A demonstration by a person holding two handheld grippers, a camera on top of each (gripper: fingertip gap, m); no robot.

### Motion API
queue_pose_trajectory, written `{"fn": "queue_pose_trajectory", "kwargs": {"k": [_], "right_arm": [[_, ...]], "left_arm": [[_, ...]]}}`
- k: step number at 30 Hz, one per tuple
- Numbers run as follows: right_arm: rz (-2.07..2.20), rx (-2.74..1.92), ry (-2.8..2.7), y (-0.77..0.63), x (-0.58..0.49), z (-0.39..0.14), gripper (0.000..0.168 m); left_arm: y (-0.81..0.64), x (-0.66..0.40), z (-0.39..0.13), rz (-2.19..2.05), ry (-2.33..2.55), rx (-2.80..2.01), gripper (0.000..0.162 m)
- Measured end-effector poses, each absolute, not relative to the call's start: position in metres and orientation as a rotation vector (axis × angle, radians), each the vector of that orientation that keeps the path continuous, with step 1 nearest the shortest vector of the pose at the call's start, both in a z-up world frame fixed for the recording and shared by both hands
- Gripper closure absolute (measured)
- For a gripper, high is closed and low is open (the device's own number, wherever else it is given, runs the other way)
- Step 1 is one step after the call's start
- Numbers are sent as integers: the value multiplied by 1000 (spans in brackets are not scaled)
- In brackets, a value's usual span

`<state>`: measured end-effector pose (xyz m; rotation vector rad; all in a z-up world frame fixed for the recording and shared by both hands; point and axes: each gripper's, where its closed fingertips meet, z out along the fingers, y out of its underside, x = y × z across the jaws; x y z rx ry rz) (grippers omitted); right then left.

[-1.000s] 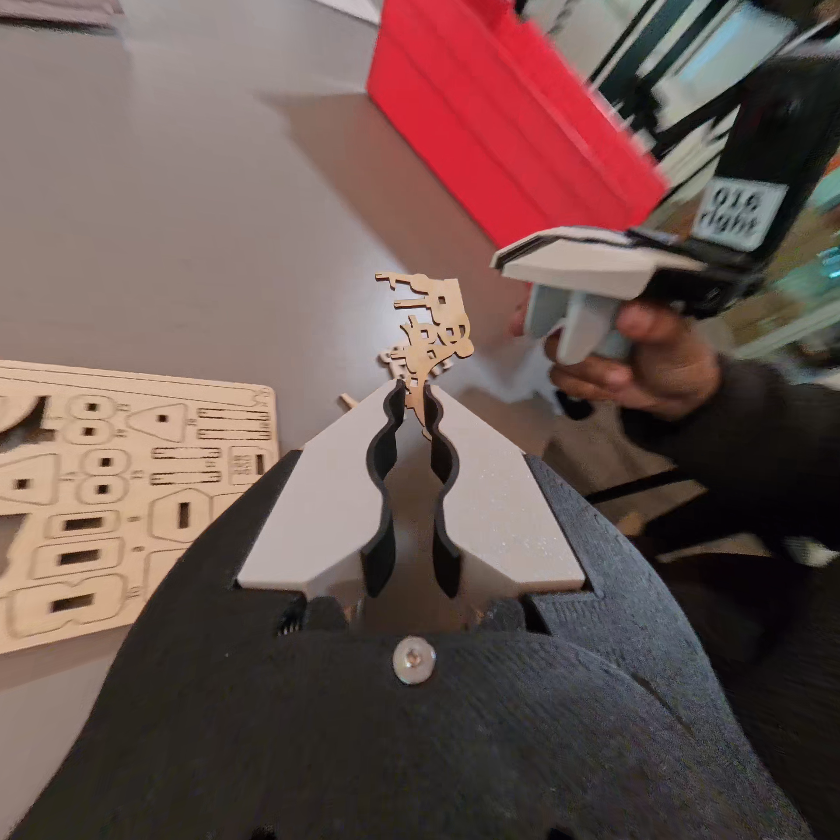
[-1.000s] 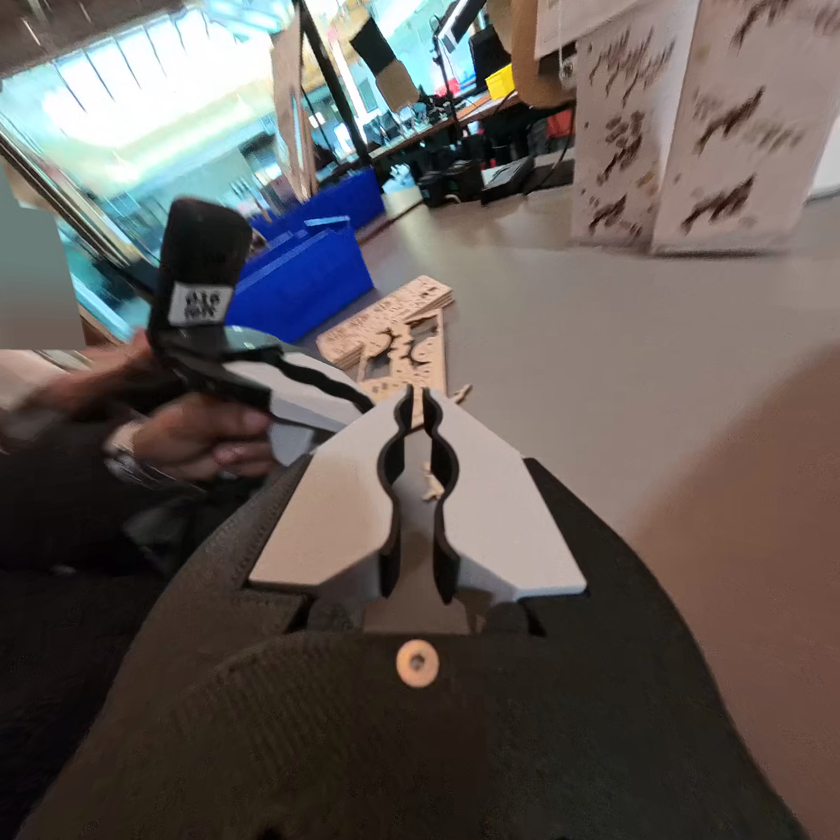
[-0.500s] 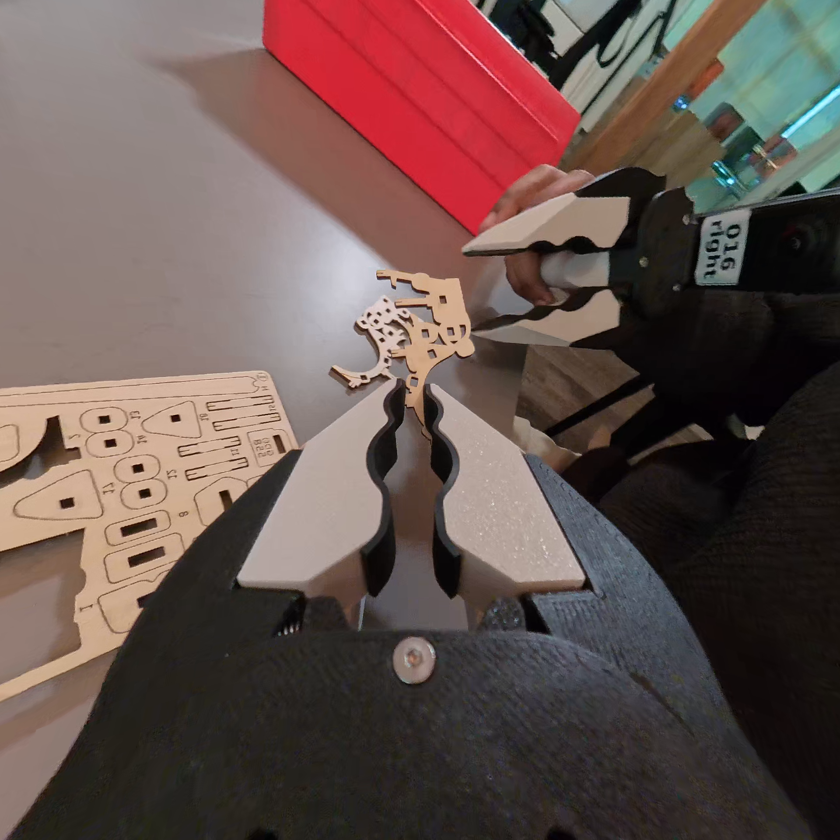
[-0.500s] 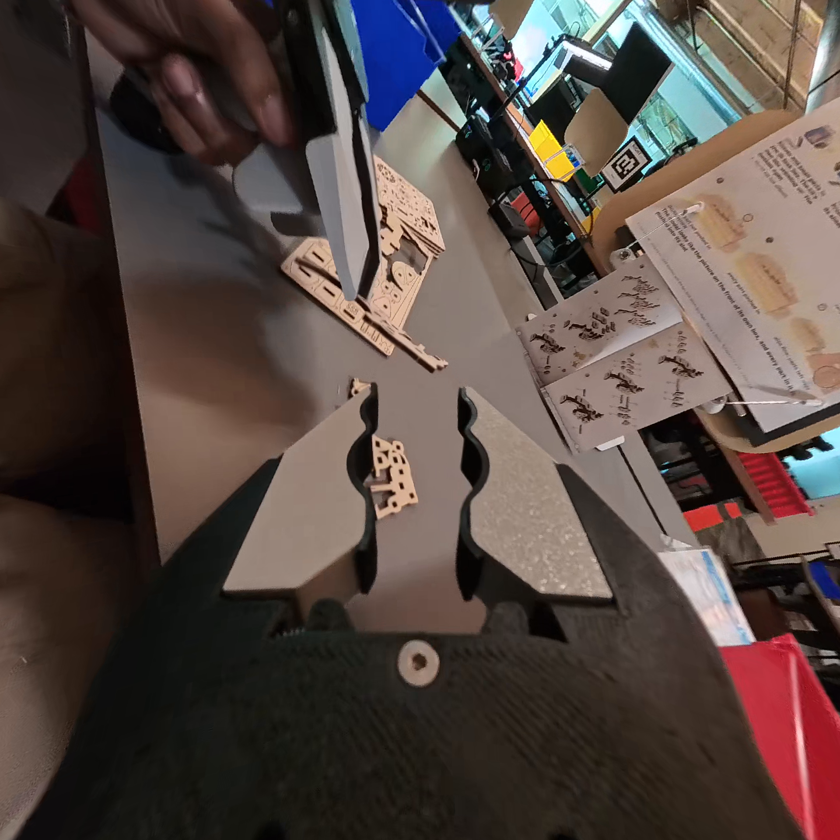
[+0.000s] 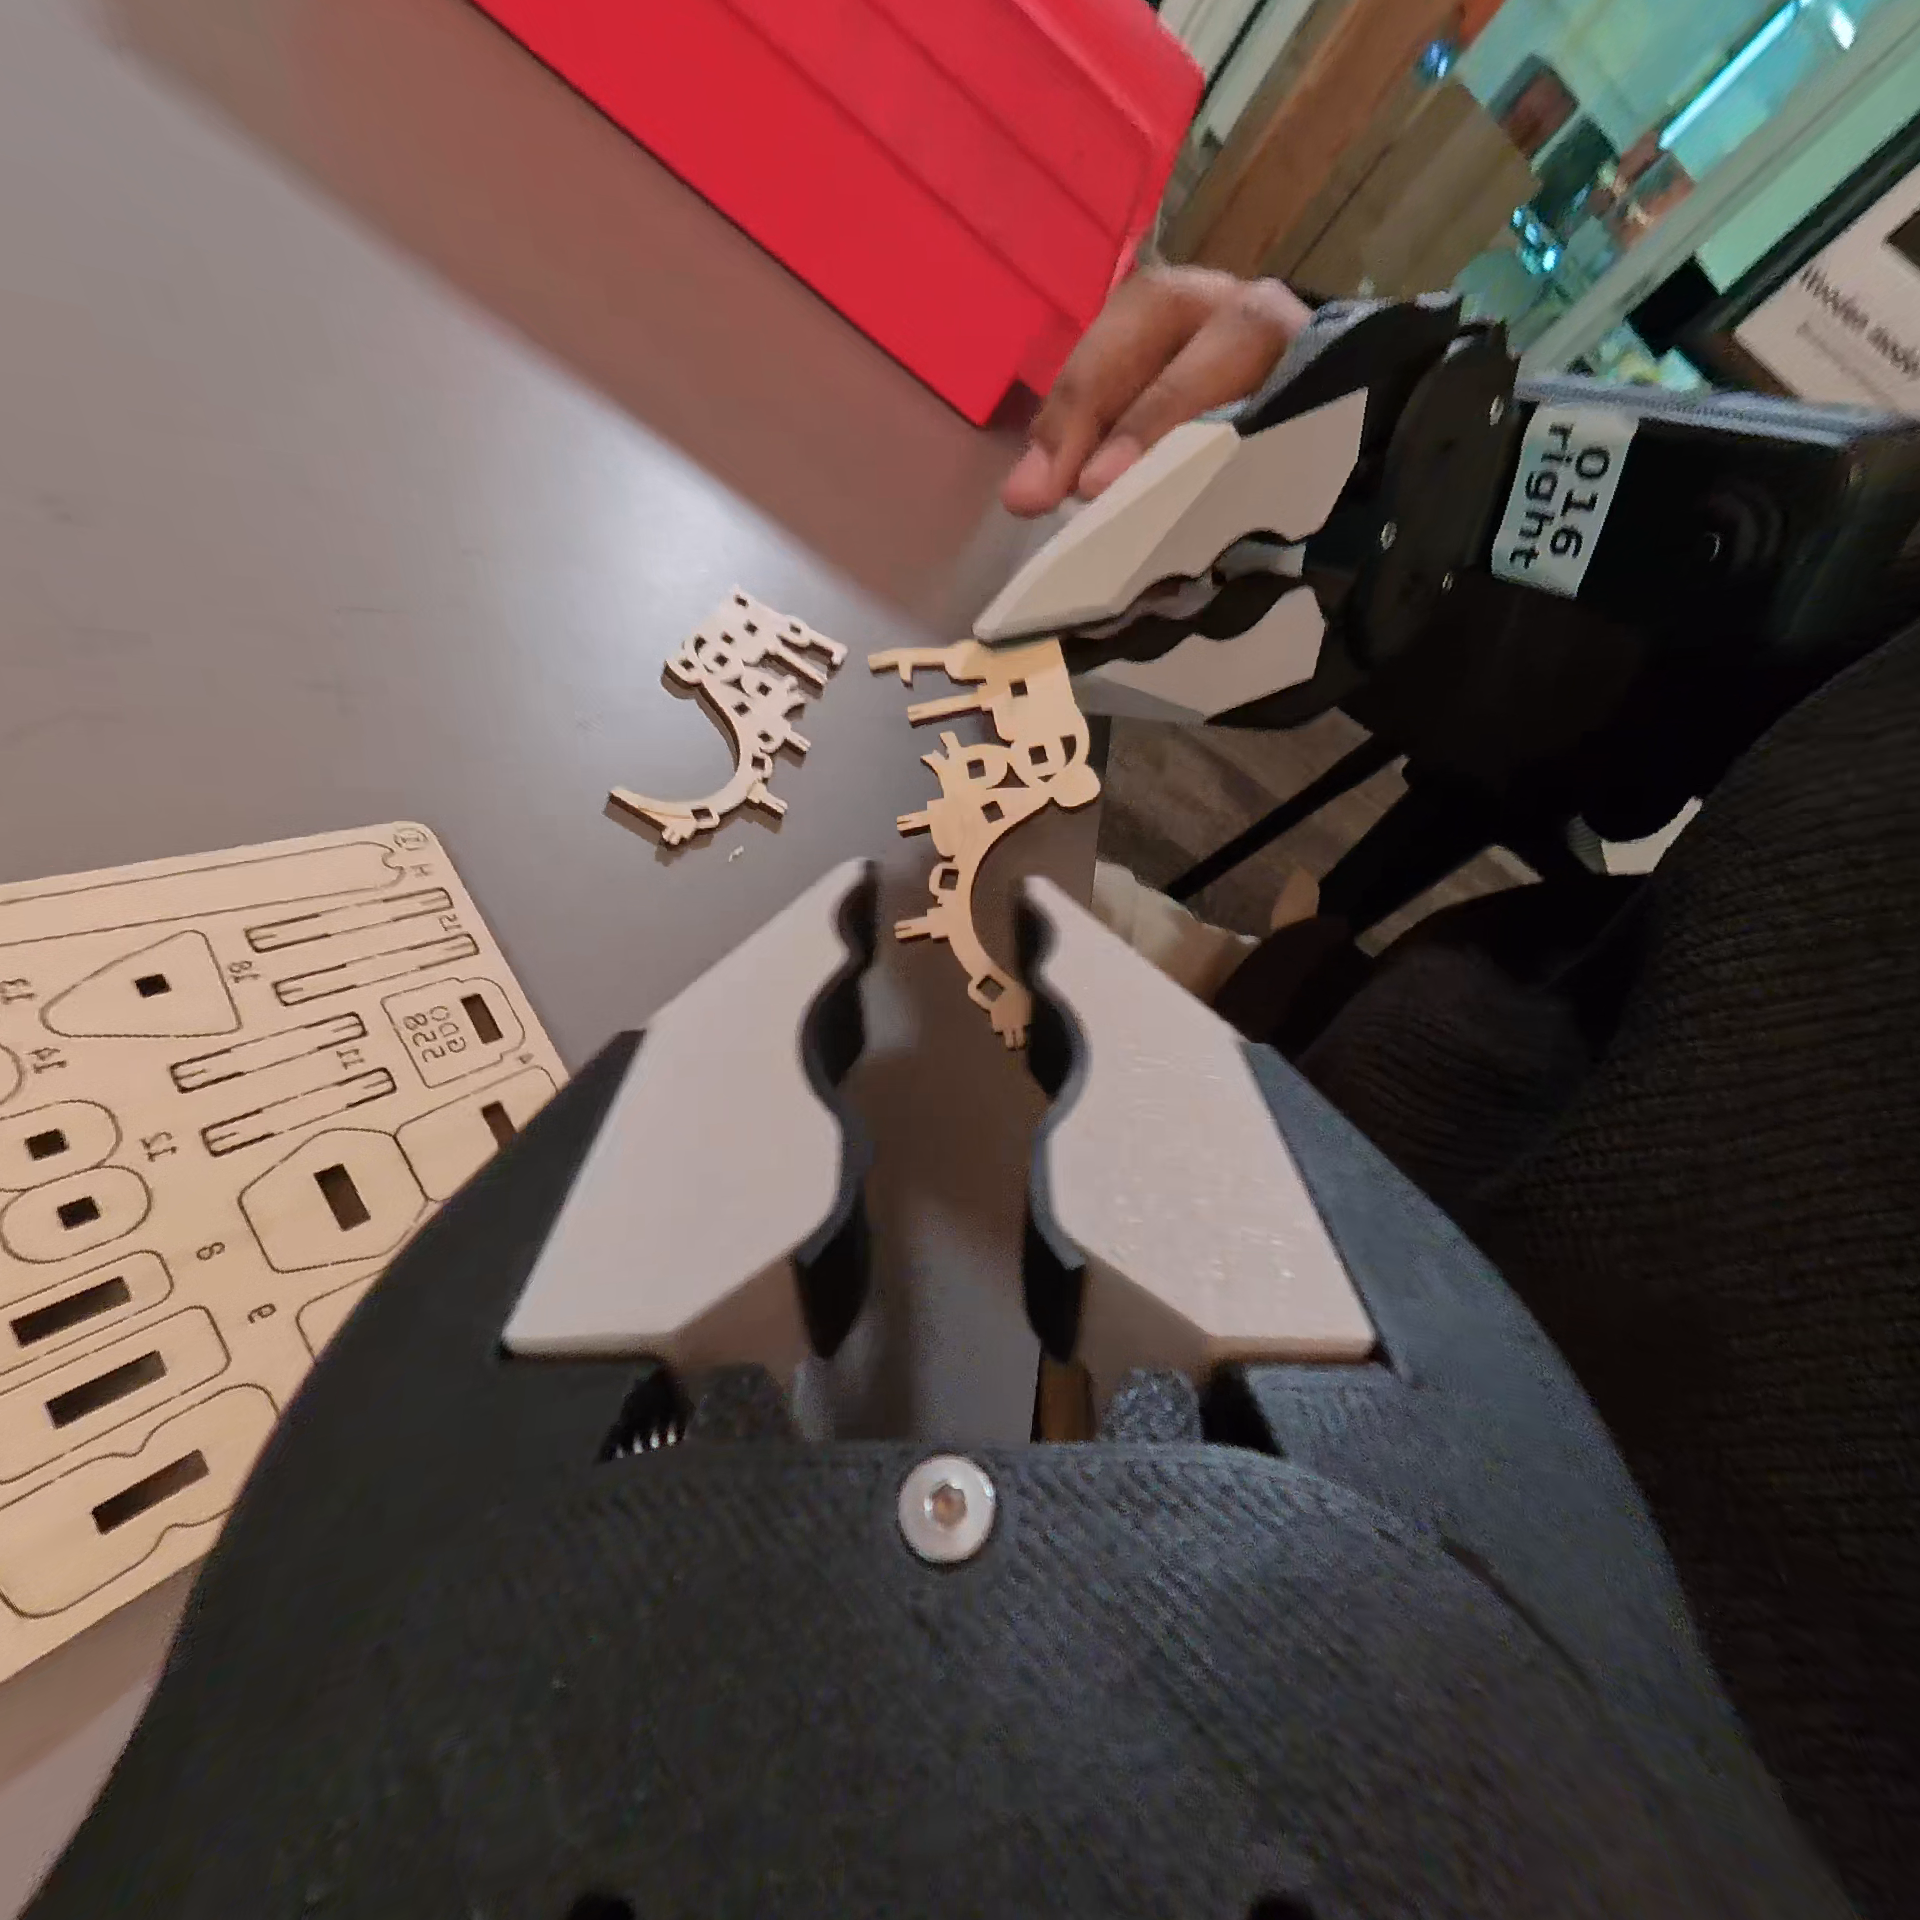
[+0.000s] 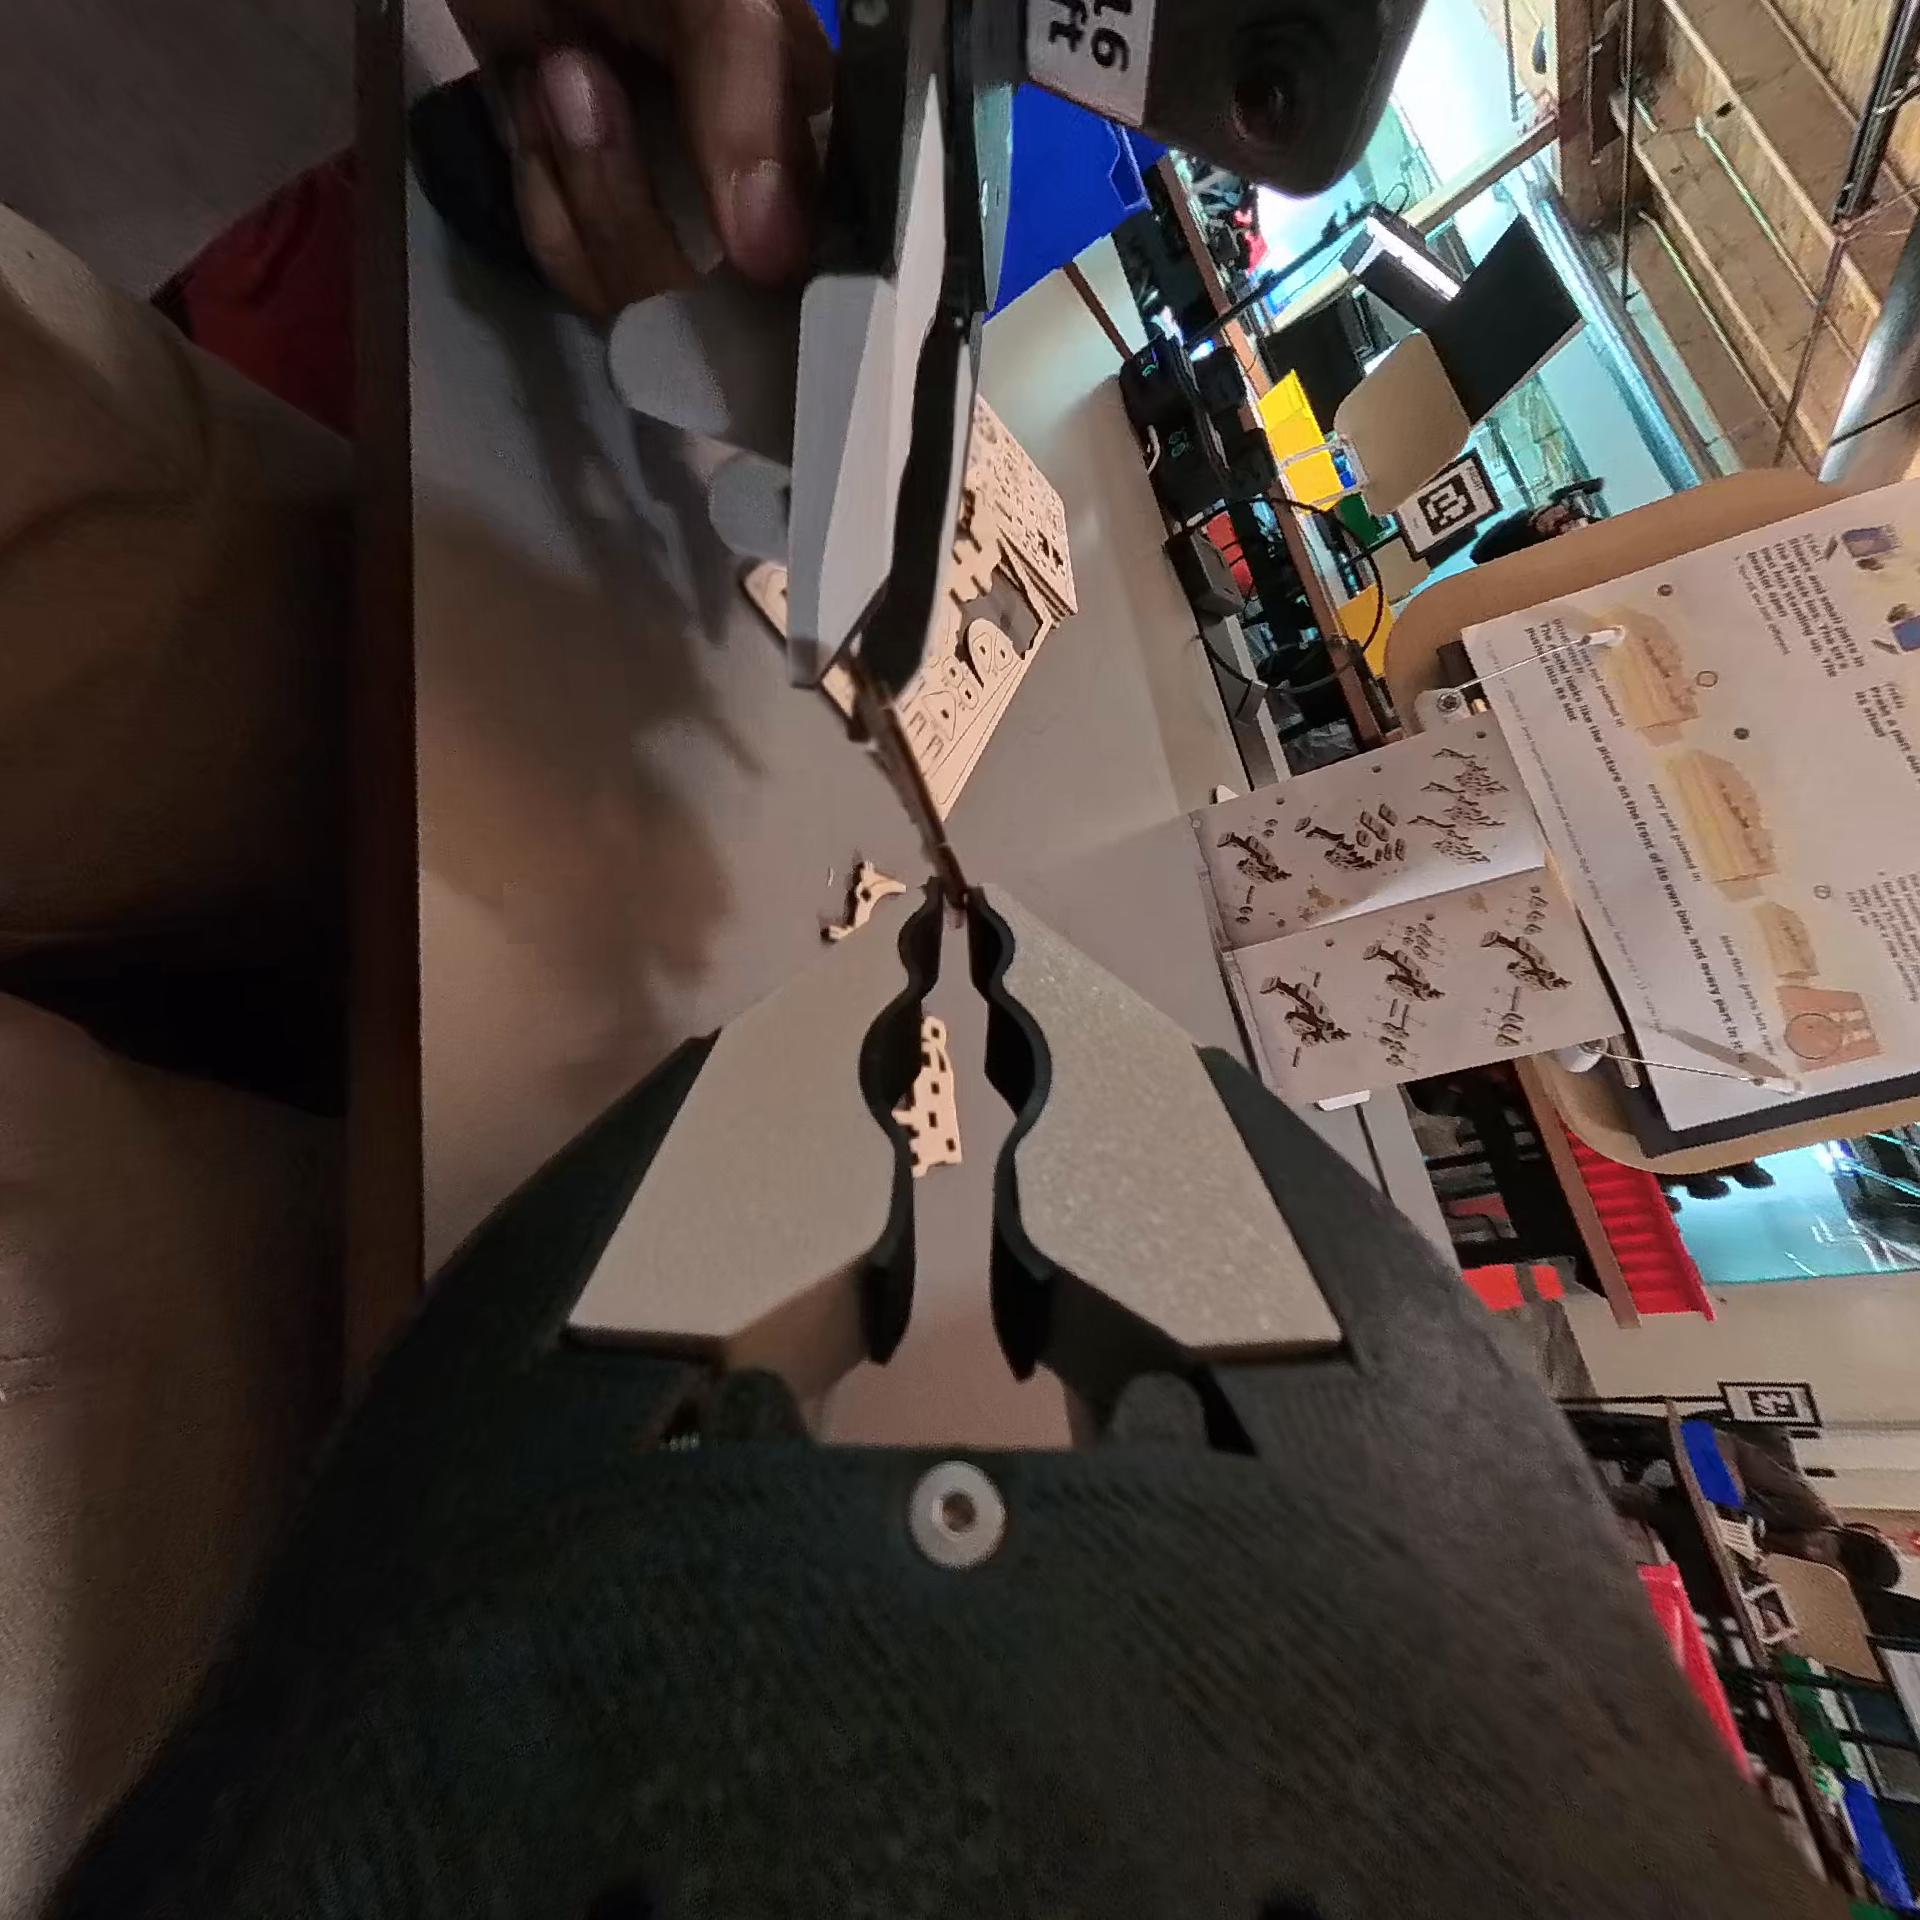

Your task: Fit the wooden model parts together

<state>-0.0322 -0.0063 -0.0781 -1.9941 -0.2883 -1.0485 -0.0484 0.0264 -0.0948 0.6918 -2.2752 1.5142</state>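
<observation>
Handoff of curved wooden part (image 5: 992, 805): right gripper (image 5: 1049, 649) pinches its top end, left gripper (image 5: 945, 914) parted, no longer clamping its tail. Matching part (image 5: 732, 727) lies flat on table (image 5: 312, 468) just beside it, awaiting fitting. Parts sheet (image 5: 208, 1122) near; markings not transcribed.

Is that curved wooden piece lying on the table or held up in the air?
Held up: the curved wooden piece stands on edge, the right gripper shut on its tip.
</observation>
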Motion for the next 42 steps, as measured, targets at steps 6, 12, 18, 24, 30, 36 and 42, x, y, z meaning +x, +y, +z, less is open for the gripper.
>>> {"fn": "queue_pose_trajectory", "kwargs": {"k": [6,12,18,24,30,36,42], "right_arm": [[-946,-1990,-172,-10,-28,-75,166],[-629,-1994,114,-17,-21,-75,167],[-355,-1943,262,-17,-26,-72,167],[45,-1824,408,-12,-38,-64,167],[306,-1749,532,-11,-42,-65,167],[433,-1722,574,-6,-48,-67,167],[340,-1702,637,-10,-33,-70,148]], "left_arm": [[31,-34,-78,1661,-2194,760,100],[30,-36,-76,1704,-2270,690,99],[32,-29,-70,1787,-2299,702,100],[33,-28,-63,1821,-2227,714,118],[31,-31,-61,1827,-2207,689,135],[29,-36,-55,1830,-2136,660,153],[27,-36,-52,1821,-2045,693,161]]}}
